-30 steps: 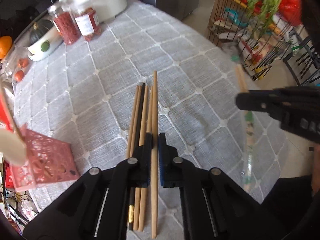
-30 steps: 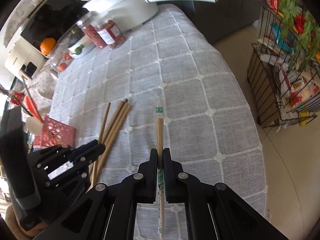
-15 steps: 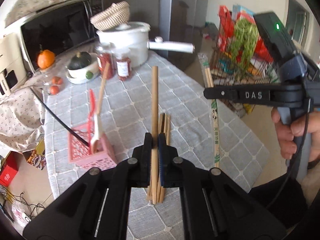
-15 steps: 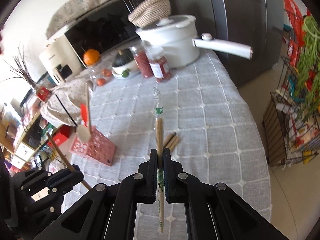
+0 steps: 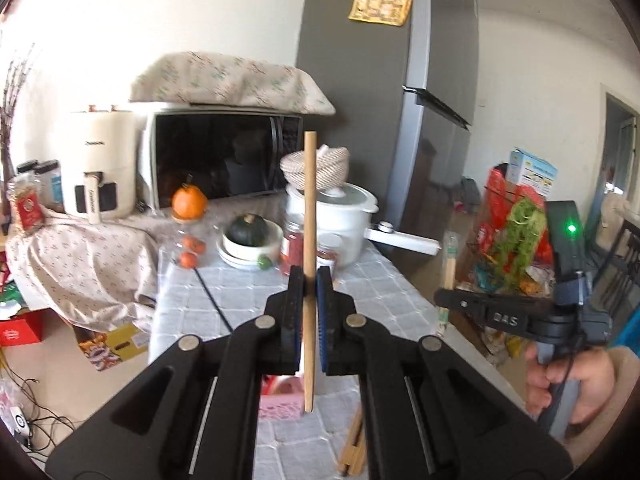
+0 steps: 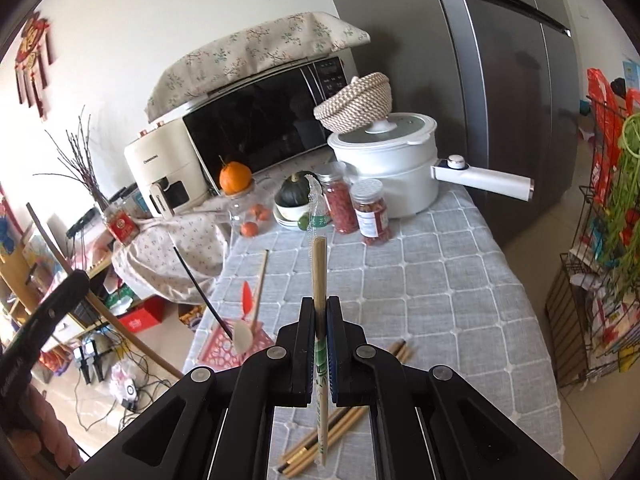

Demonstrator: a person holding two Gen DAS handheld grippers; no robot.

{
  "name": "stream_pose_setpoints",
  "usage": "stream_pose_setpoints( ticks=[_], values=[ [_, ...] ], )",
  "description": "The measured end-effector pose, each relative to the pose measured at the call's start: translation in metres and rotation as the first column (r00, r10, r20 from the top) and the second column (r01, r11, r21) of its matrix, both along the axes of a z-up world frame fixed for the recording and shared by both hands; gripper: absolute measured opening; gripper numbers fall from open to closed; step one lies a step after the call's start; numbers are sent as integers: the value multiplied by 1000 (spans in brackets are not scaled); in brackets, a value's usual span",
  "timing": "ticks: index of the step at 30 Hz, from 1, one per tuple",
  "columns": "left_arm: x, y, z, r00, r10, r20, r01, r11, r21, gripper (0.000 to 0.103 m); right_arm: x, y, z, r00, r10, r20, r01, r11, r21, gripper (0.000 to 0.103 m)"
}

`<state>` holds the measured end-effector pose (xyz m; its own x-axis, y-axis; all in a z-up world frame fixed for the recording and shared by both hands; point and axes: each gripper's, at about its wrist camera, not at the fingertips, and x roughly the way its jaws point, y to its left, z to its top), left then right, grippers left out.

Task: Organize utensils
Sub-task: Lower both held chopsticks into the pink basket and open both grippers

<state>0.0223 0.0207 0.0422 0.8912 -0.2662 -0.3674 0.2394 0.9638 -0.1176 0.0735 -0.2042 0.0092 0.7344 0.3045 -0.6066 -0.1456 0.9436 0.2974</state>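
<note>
Fingers of the left gripper [image 5: 310, 280] pinch a plain wooden chopstick [image 5: 309, 208] about two-thirds down its length; the round, pale, smooth stick stands near upright, its top end well above the pads and its lower end below them. Blue pad lining shows on the inner finger faces.

Right gripper [image 6: 320, 312] fingers pressed onto a wrapped chopstick pair [image 6: 319, 264]: bamboo-coloured sticks in a clear plastic sleeve with green print, sleeve tip crinkled and empty above the wood. It runs upright between the pads and sticks out both ways.

Loose wooden chopsticks [image 6: 348, 432] lie bunched on the grey quilted tablecloth [image 6: 440, 300], below and between both grippers. Pink perforated plastic basket [image 6: 224, 344] sits at the table's left edge, holding a wooden-handled spatula [image 6: 250, 312] with a white head, a red utensil and a thin black stick, all leaning.
</note>
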Motion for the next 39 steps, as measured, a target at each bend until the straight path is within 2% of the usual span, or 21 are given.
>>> stream_pose_setpoints(
  ticks=[6,8,11,16,23,27,29,31,34,38,39],
  values=[
    [9,11,-17,991,82,108,-83,997,6,7,5,18,-5,1000,21,-2,-21,1000,12,5],
    [17,11,-26,990,99,96,-103,994,33,7,6,23,-7,1000,30,-5,-30,999,11,5],
    [28,14,-37,992,112,63,-113,993,23,7,6,29,-11,999,40,-6,-40,999,13,5],
    [35,16,-50,989,124,82,-126,992,30,7,5,36,-12,999,46,14,-47,999,9,5],
    [53,14,-74,990,140,-15,-139,989,47,7,3,40,-12,997,57,52,-58,998,28,5],
    [61,20,-80,986,134,-95,-134,991,6,8,1,43,-8,994,60,90,-64,997,46,5],
    [64,23,-80,982,135,-131,-136,991,2,23,0,44,-6,992,63,114,-70,996,59,5],
    [64,26,-77,980,137,-145,-140,990,-10,33,-2,47,-2,988,66,138,-76,995,71,5],
    [59,33,-69,976,140,-167,-147,989,-30,40,-4,53,4,981,69,181,-86,992,90,5],
    [54,43,-66,958,168,-232,-174,985,-8,66,-6,63,13,969,66,237,-94,990,107,5],
    [52,46,-67,950,176,-259,-181,984,4,67,-5,65,14,967,64,247,-94,990,110,5]
  ],
)
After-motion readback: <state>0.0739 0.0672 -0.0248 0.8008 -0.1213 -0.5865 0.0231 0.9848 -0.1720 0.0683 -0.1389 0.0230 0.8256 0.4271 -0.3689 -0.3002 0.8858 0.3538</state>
